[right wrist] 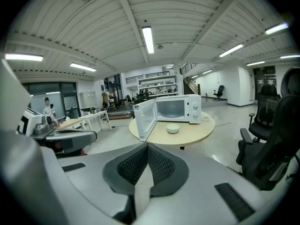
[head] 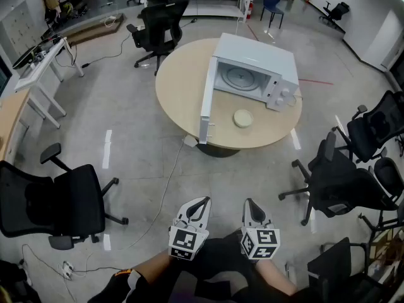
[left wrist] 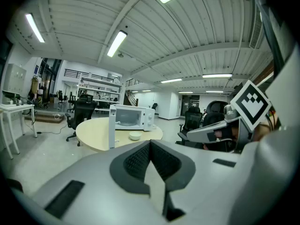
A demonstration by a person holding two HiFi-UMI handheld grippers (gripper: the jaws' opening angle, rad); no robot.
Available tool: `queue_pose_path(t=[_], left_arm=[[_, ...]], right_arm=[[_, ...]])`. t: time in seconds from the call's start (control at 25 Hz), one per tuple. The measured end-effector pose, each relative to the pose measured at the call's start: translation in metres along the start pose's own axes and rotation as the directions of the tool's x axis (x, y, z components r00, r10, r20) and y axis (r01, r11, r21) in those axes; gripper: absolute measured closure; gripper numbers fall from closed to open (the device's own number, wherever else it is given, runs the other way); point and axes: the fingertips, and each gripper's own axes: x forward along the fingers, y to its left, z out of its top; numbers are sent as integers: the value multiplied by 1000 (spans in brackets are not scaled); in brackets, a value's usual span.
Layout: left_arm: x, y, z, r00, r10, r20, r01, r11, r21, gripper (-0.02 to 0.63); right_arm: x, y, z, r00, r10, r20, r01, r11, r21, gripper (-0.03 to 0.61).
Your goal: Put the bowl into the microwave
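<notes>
A small cream bowl (head: 243, 118) sits on the round beige table (head: 183, 87), just in front of the white microwave (head: 255, 71). The microwave's door (head: 206, 103) stands wide open to the left, and its cavity holds only the turntable. Both grippers are low in the head view, far from the table and over the floor: my left gripper (head: 203, 202) and my right gripper (head: 250, 204) are side by side, both shut on nothing. The left gripper view shows the left gripper (left wrist: 150, 144), the bowl (left wrist: 135, 136) and the microwave (left wrist: 131, 117) far off. The right gripper view shows the right gripper (right wrist: 147, 146) and the bowl (right wrist: 173, 129).
Black office chairs stand at the left (head: 63, 201), at the right (head: 341, 182) and behind the table (head: 161, 27). A cable (head: 165, 182) runs across the floor from the table's foot. A white desk (head: 44, 62) stands at the far left.
</notes>
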Motion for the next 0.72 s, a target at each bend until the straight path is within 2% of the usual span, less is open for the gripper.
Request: queue_pose_path(t=[0.28,0.72], left_arm=[[-5,23,2,1000,9,8,-9,1000,-5,568],[34,33,10,998,65,-8,-65,998,10,568]], right_arm=[[12,14,5,1000,-13,3,13,1000,-1,563],[52,-13,15,999,36,0,-36,999,7,563]])
